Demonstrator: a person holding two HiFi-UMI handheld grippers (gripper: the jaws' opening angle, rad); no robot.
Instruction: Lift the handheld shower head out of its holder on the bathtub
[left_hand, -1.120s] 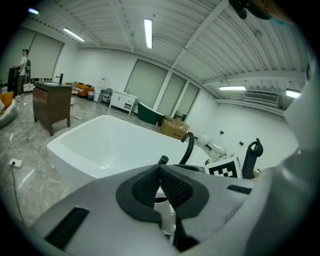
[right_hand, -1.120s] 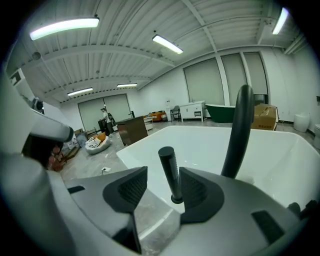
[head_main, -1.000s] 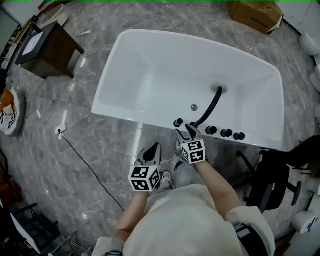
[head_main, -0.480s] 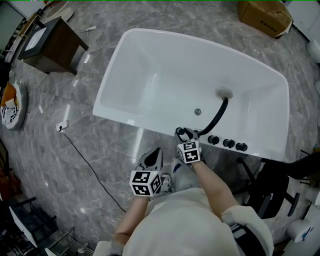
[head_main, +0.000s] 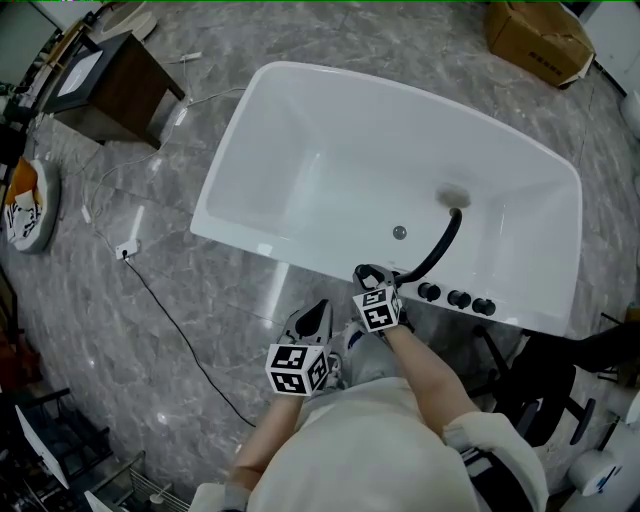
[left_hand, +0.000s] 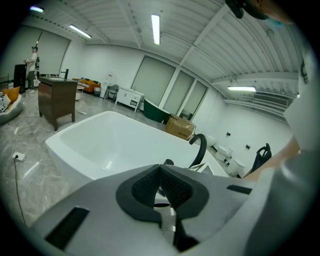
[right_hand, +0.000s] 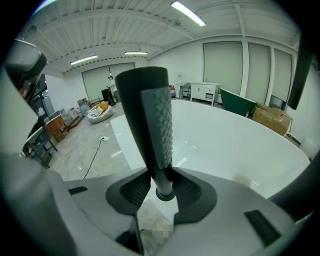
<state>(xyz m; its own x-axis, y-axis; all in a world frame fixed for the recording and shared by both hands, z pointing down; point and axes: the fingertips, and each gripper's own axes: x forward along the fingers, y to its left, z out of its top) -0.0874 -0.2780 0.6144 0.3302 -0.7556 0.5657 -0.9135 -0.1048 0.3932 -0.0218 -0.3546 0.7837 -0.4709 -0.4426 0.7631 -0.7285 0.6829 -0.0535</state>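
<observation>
open hall: freestanding bathtub (head_main: 258, 150), marble floor (head_main: 120, 330), carton (head_main: 535, 40)

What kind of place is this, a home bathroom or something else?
Probably a showroom or test hall, not a home bathroom: the bathtub stands alone on an open stone-look floor, with a cardboard box and a desk nearby, under long strip lights.

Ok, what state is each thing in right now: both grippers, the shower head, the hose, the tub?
right gripper: jaws have just been closing, now shut on the shower head
shower head: upright, gripped near its base
left gripper: jaws shut, nothing between them
hose: attached, arcing over the tub
bathtub: empty, no water visible
</observation>
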